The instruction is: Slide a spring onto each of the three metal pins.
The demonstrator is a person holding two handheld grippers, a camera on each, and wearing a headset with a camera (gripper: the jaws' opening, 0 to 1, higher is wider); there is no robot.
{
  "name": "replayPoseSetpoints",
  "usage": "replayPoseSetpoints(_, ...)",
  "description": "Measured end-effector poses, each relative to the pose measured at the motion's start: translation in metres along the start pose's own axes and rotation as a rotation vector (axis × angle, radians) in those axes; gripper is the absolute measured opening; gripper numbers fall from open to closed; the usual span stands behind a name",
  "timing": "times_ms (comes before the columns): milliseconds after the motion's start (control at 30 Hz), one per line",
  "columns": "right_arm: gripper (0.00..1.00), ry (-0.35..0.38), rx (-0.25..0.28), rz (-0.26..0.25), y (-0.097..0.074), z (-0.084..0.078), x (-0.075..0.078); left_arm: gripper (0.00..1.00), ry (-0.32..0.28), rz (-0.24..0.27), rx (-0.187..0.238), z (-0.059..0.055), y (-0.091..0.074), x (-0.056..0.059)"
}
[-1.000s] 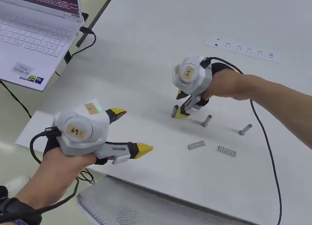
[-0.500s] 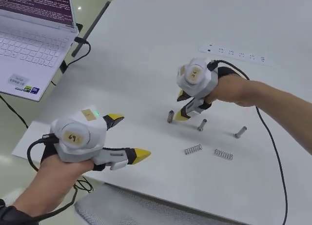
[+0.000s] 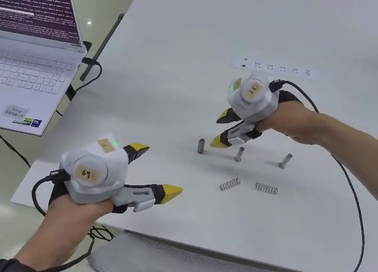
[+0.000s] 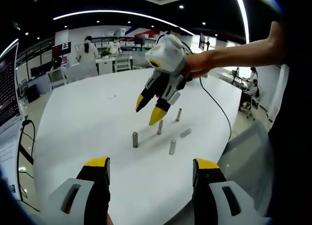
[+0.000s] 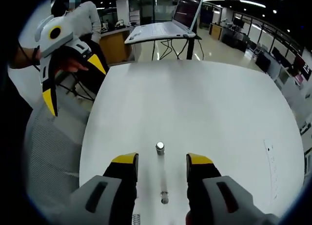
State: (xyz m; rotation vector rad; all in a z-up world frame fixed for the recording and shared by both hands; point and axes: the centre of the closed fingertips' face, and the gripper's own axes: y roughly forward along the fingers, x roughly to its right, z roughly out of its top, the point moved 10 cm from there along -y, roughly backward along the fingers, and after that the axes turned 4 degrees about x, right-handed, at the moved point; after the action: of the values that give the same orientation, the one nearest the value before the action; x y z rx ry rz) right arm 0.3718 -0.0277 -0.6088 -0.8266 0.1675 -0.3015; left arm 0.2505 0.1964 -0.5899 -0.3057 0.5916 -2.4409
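Now the right gripper [image 3: 220,129] hangs open, empty, beside the upright pin [image 3: 201,146], presumably stood on end for a spring [image 3: 230,183]; the left gripper [image 3: 158,170] hovers open, nearer.

Table [image 3: 177,59]: white, smooth, matt with a faint sheen.
Pins [image 3: 201,146]: bare grey metal, dully bright.
Springs [image 3: 229,183]: thin coiled metal wire.
Left gripper [image 3: 158,170], right gripper [image 3: 219,129]: smooth white plastic shells, slightly glossy; yellow tips, possibly rubber.
Laptop [image 3: 29,77]: silvery matt casing.
Chair [image 3: 136,257]: grey mesh.
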Motion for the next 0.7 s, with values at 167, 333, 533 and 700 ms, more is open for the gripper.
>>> replayPoseSetpoints(167,0.39,0.041,0.033,-0.016,-0.007,-0.008,-0.003,0.65,0.007,-0.007,-0.003,0.002,0.001,0.002)
replayPoseSetpoints(333,0.40,0.064,0.048,-0.045,-0.016,-0.016,-0.005,0.65,0.011,-0.013,0.000,0.004,0.003,0.004)
replayPoseSetpoints(533,0.44,0.125,0.094,-0.085,-0.031,-0.029,-0.008,0.65,0.015,-0.019,0.002,0.006,0.006,0.004)
replayPoseSetpoints(700,0.47,0.163,0.117,-0.116,-0.044,-0.043,-0.013,0.65,0.018,-0.025,0.003,0.007,0.008,0.005)
